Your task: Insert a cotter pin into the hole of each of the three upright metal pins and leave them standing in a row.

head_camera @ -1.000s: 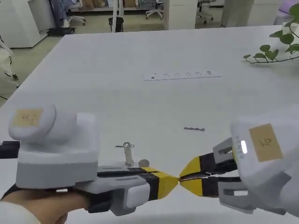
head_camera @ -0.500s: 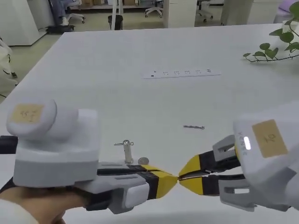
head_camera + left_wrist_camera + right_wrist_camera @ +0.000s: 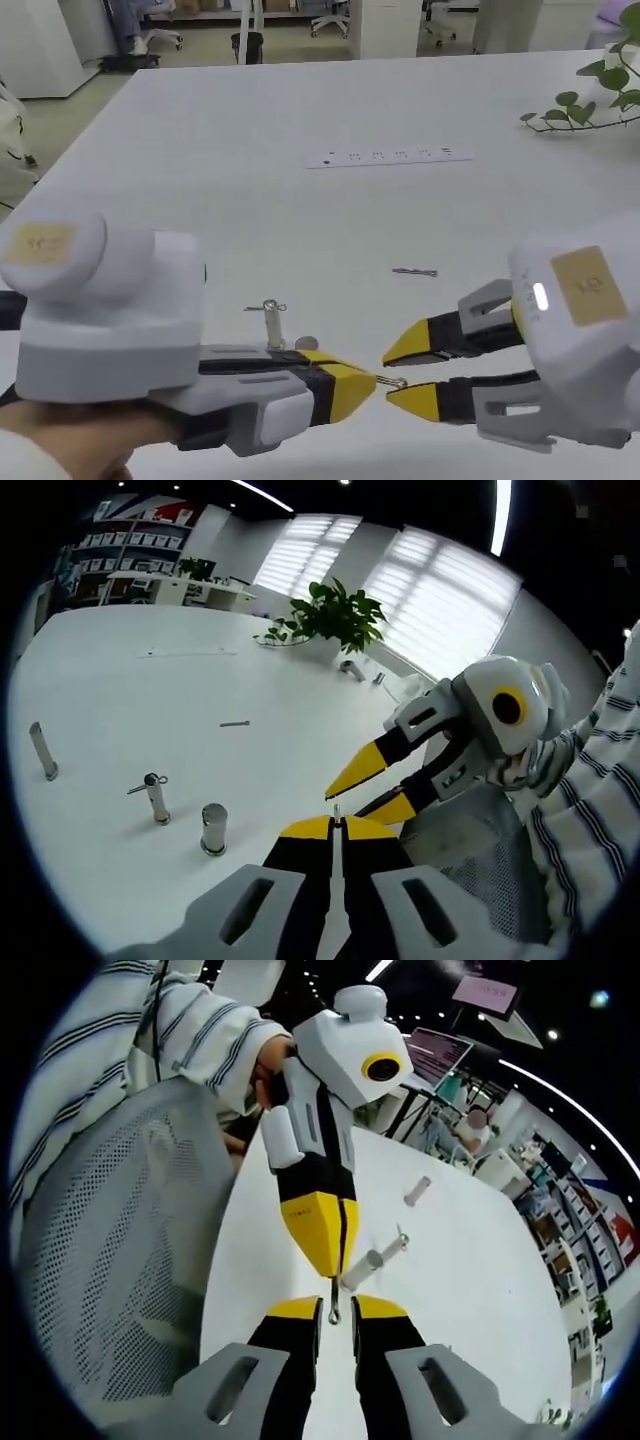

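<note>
My left gripper (image 3: 370, 383) is shut on a thin cotter pin (image 3: 391, 381) that pokes out past its yellow tips. My right gripper (image 3: 388, 377) faces it with its jaws open around the pin's free end, not pinching it. In the right gripper view the cotter pin's loop (image 3: 333, 1312) hangs between my open jaws. An upright metal pin (image 3: 272, 322) with a cotter pin through its top stands behind the left gripper. A shorter metal pin (image 3: 213, 828) stands next to it, and a third (image 3: 42, 750) farther off. A loose cotter pin (image 3: 414, 271) lies on the table.
The white table (image 3: 250, 200) stretches far ahead. A white power strip (image 3: 388, 157) lies across its middle, and a green plant (image 3: 590, 105) sits at the far right edge. A mesh chair (image 3: 110, 1250) and a striped sleeve (image 3: 190, 1020) are close behind the grippers.
My right gripper has opened and let go of the cotter pin, which stays in the left gripper. Both grippers have barely moved.
</note>
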`<state>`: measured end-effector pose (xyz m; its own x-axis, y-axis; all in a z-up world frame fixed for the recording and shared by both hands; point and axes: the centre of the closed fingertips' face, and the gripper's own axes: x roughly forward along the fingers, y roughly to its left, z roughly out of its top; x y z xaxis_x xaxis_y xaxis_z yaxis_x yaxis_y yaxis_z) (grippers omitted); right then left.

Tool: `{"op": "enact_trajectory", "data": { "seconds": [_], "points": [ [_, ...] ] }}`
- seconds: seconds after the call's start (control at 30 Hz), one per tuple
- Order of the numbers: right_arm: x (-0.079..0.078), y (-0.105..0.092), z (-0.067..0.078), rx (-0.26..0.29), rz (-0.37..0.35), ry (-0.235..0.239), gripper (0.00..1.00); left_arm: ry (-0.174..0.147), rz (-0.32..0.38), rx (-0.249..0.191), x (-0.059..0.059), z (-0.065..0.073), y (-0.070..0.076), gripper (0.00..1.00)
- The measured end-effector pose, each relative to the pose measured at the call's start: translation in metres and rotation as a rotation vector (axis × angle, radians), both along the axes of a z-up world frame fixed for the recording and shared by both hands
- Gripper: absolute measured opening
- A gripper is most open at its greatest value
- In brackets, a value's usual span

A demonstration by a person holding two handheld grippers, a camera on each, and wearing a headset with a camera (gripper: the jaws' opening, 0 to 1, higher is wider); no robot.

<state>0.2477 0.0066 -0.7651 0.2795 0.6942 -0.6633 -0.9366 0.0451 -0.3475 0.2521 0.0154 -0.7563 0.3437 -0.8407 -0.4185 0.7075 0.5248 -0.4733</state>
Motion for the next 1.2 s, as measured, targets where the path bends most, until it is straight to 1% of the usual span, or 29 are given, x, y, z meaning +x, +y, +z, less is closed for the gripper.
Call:
{"op": "enact_trajectory", "data": {
  "seconds": [0.03,0.07,0.1,0.17,0.2,0.23,0.27,0.3,0.33,0.37,0.43,0.47,0.5,0.53,0.6,0.73,0.77,0.83,0.97,1.07,1.1,1.13,1.2],
  "points": [
    [0.0,-0.001,0.0,0.016,-0.004,0.022,0.16,-0.018,-0.016,0.0,-0.001,0.001,0.0,0.0],
    [-0.001,-0.001,0.001,0.024,-0.007,0.035,0.17,-0.028,-0.024,0.004,-0.001,0.002,0.0,0.0],
    [-0.001,-0.002,0.0,0.031,-0.012,0.052,0.17,-0.056,-0.041,0.014,-0.002,0.003,0.0,0.0],
    [0.0,-0.004,0.001,0.04,-0.019,0.061,0.17,-0.065,-0.059,0.012,-0.004,0.004,0.0,0.0],
    [-0.002,-0.004,0.001,0.055,-0.022,0.088,0.17,-0.077,-0.067,0.011,-0.004,0.005,0.0,0.0],
    [-0.003,-0.003,0.001,0.071,-0.028,0.108,0.17,-0.101,-0.081,0.017,-0.003,0.006,0.001,0.0],
    [-0.004,-0.003,0.002,0.085,-0.029,0.124,0.17,-0.117,-0.091,0.018,-0.003,0.008,0.002,0.0],
    [-0.006,-0.002,0.002,0.098,-0.029,0.147,0.17,-0.146,-0.111,0.018,-0.004,0.01,0.002,0.0],
    [-0.008,-0.002,0.003,0.116,-0.032,0.175,0.17,-0.165,-0.129,0.021,-0.005,0.012,0.002,0.0],
    [-0.009,-0.001,0.003,0.131,-0.034,0.197,0.17,-0.209,-0.156,0.029,-0.005,0.014,0.002,0.0],
    [-0.008,-0.002,0.002,0.145,-0.037,0.217,0.17,-0.258,-0.199,0.041,-0.008,0.016,0.001,0.0],
    [-0.009,-0.002,0.002,0.151,-0.035,0.233,0.17,-0.292,-0.225,0.047,-0.009,0.017,0.001,0.0],
    [-0.01,-0.002,0.001,0.157,-0.037,0.249,0.16,-0.308,-0.237,0.052,-0.01,0.017,0.001,0.0],
    [-0.013,-0.001,0.0,0.155,-0.028,0.268,0.16,-0.299,-0.24,0.053,-0.011,0.016,0.0,0.0],
    [-0.016,-0.001,-0.001,0.147,-0.021,0.281,0.15,-0.303,-0.254,0.056,-0.013,0.015,0.0,0.0],
    [-0.019,0.0,-0.003,0.144,-0.013,0.287,0.14,-0.33,-0.299,0.054,-0.018,0.016,-0.002,0.0],
    [-0.02,0.0,-0.004,0.135,-0.007,0.284,0.14,-0.341,-0.31,0.045,-0.02,0.018,-0.004,0.0],
    [-0.021,0.0,-0.006,0.131,-0.001,0.285,0.13,-0.332,-0.318,0.034,-0.022,0.019,-0.005,0.0],
    [-0.024,0.001,-0.006,0.139,0.007,0.297,0.1,-0.35,-0.336,0.029,-0.023,0.021,-0.006,0.0],
    [-0.025,0.002,-0.004,0.139,0.017,0.303,0.06,-0.362,-0.364,0.043,-0.026,0.02,-0.006,0.0],
    [-0.026,0.001,-0.004,0.134,0.02,0.314,0.06,-0.369,-0.371,0.047,-0.027,0.019,-0.007,0.0],
    [-0.027,0.001,-0.004,0.135,0.021,0.322,0.06,-0.367,-0.374,0.046,-0.027,0.019,-0.007,0.0],
    [-0.029,0.001,-0.005,0.134,0.028,0.326,0.06,-0.372,-0.386,0.048,-0.028,0.019,-0.007,0.0]
  ]
}}
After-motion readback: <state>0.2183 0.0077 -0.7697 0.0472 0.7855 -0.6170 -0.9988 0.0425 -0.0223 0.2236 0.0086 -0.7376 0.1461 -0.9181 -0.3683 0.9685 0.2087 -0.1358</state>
